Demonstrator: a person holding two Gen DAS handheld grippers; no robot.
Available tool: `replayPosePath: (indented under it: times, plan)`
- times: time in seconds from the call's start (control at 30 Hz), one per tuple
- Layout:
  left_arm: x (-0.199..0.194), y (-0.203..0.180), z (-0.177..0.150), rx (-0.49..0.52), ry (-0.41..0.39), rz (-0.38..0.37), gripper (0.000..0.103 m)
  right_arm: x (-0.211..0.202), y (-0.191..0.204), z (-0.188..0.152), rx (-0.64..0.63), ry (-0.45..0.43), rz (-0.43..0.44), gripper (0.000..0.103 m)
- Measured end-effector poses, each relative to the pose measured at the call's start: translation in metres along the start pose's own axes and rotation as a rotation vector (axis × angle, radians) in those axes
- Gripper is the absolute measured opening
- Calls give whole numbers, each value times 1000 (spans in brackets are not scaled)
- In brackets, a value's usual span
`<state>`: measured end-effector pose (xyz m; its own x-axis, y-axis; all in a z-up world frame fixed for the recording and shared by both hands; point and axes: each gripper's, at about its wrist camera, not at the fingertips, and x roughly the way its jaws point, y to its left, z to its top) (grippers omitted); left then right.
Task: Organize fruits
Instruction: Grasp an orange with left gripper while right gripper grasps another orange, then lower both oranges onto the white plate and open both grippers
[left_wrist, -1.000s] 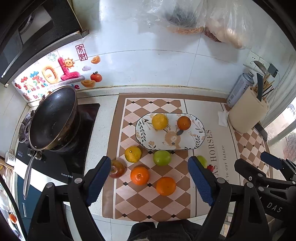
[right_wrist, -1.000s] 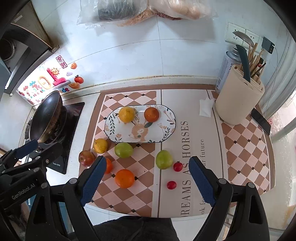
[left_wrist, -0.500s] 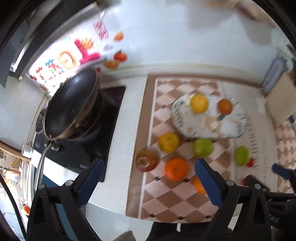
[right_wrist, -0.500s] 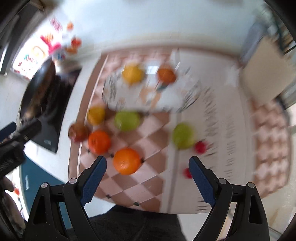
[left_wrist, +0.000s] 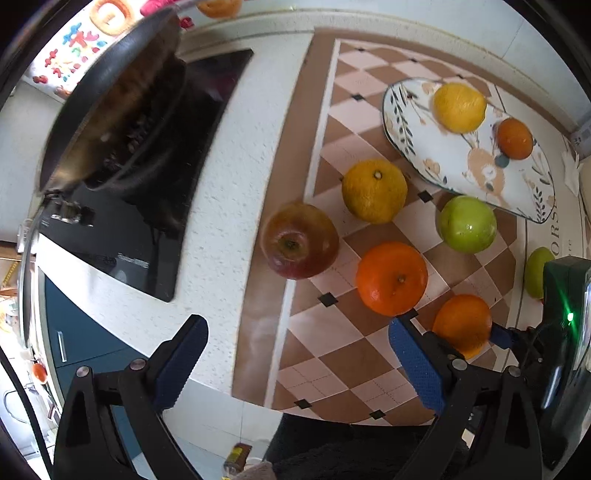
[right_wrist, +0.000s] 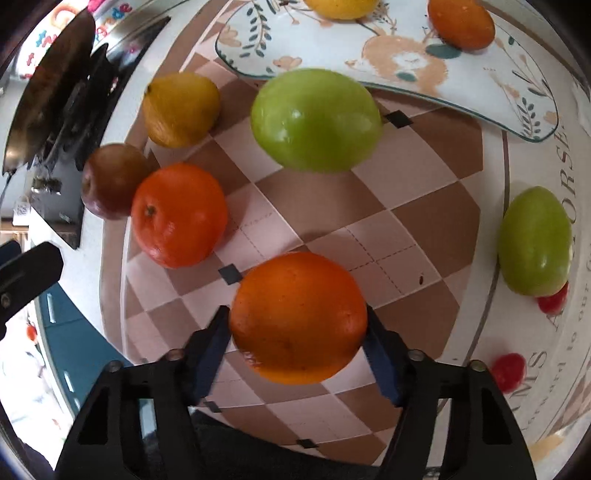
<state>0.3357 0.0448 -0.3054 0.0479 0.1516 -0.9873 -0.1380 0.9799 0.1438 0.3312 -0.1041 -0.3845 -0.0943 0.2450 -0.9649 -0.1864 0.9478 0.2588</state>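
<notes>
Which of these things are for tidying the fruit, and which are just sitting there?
For the job:
- orange, between the right gripper fingers
- plate
- green apple
- red apple
- yellow citrus
- left gripper, open

Just there:
- frying pan
- stove
- checkered mat

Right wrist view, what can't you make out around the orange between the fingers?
- Whether the right gripper grips the orange: the fruit hides both contact points.
- The orange's underside: hidden, so resting or lifted is unclear.
- The plate: cut off by the top edge.
- In the left wrist view, the right gripper's body covers part of the far green fruit.
</notes>
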Motion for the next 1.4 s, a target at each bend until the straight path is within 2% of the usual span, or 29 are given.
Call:
replayPosePath:
  times: [0.17, 0.43, 0.5, 0.57, 0.7, 0.77, 0.87, 0.93, 1.4]
  plan:
    - [24, -18, 10, 36, 57, -36, 100, -11, -27, -8, 40, -2, -14, 68]
    - [58, -46, 26, 64, 127, -140, 100, -20, -74, -20, 103, 3, -38, 68]
    - [62, -54, 28, 90, 118, -158, 93, -20, -79, -22, 115, 1, -22, 68]
    - [66, -61, 29, 113, 120, -159, 62, -20, -80, -23, 116, 2, -19, 68]
    - [64, -72, 21, 152, 108, -146, 61, -20, -86, -19, 127, 18, -9, 69]
    - [61, -79, 8, 159, 121, -168, 61, -21, -90, -18, 134, 32, 3, 69]
    - [61, -89, -11, 177, 128, -162, 61, -27, -97, -21, 135, 26, 7, 69]
    - [58, -94, -17, 184, 96, -136, 61, -28, -93, -18, 133, 23, 4, 69]
    - [56, -96, -21, 158, 73, -130, 61, -32, -88, -22, 77, -19, -20, 68]
